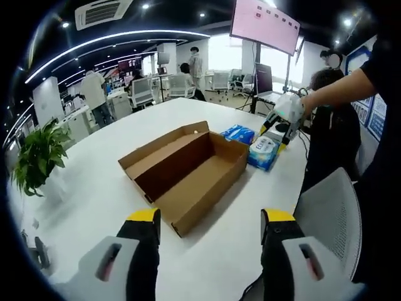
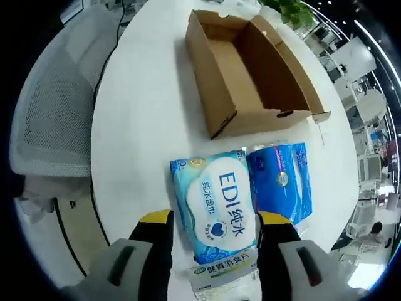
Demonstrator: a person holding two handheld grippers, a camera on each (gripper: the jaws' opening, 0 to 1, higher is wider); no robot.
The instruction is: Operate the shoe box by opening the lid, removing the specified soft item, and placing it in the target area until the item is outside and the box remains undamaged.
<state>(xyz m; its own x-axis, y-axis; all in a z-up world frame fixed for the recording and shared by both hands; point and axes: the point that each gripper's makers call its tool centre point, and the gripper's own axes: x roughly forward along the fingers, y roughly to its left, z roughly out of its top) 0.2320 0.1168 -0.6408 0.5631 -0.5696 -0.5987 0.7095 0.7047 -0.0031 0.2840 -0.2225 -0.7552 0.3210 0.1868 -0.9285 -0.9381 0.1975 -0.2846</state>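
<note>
On the round white table point(image 1: 94, 194), the brown cardboard shoe box point(image 1: 188, 166) lies with its lid swung fully open and resting flat beside the tray; the interior of the box shows bare cardboard. In the right gripper view, the same shoe box point(image 2: 250, 69) sits beyond two soft packs that lie outside it on the table surface. The nearer item, a light-blue soft pack of wet wipes printed "EDI" point(image 2: 216, 210), lies flat, just beside a darker blue plastic-wrapped pack point(image 2: 285, 182), and the two touch along their long edges. In the left gripper view, both packs lie at the far end of the box, the wipes pack point(image 1: 263, 152) nearer the table edge and the darker pack point(image 1: 239, 133) beside it.

The right gripper point(image 2: 212, 224) has its yellow-tipped jaws spread wide, one on either side of the wipes pack, without clamping it. The left gripper point(image 1: 210, 219) hovers over the table near the box with jaws wide apart and nothing between them. A grey mesh chair point(image 2: 56, 119) stands at the table edge. A green potted plant point(image 1: 37, 153) stands at the far side.
</note>
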